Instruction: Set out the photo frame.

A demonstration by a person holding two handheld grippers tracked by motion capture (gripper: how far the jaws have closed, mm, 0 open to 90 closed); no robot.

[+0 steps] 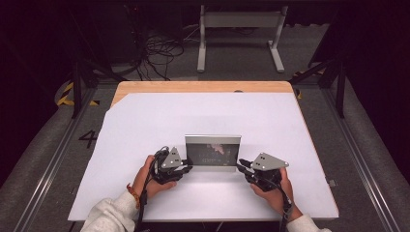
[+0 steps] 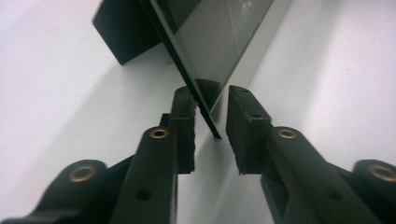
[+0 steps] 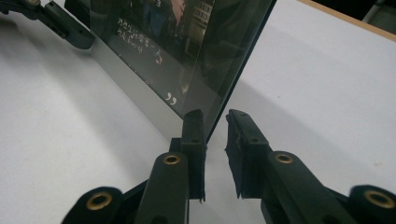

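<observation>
While it stands up on its edge a little below the middle of the high view, the picture frame [image 1: 213, 152] shows its dark glass front with a grey border and some small white writing. It stands on a big white sheet [image 1: 203, 116] that covers most of the wooden table [image 1: 203, 87], and only a strip of wood shows along the far side, toward the top of the picture. The left gripper [image 1: 186, 166] is at the frame's lower left corner, with a hand [image 1: 150, 176] wrapped around it. In the left gripper view, the thin edge of the frame [image 2: 201, 93] runs down between the two black jaws; one jaw is just beside the edge, the other stands a little apart, and I cannot tell if they squeeze it. The right gripper [image 1: 241, 166] is at the frame's lower right corner, held by the other hand [image 1: 273, 191]. In the right gripper view, the frame's edge [image 3: 219, 88] goes between the jaws too, with a gap on one side, so I cannot tell if it is pinched. On the grey floor at the top of the high view lie black cables [image 1: 159, 53] and a white stand [image 1: 239, 36].
</observation>
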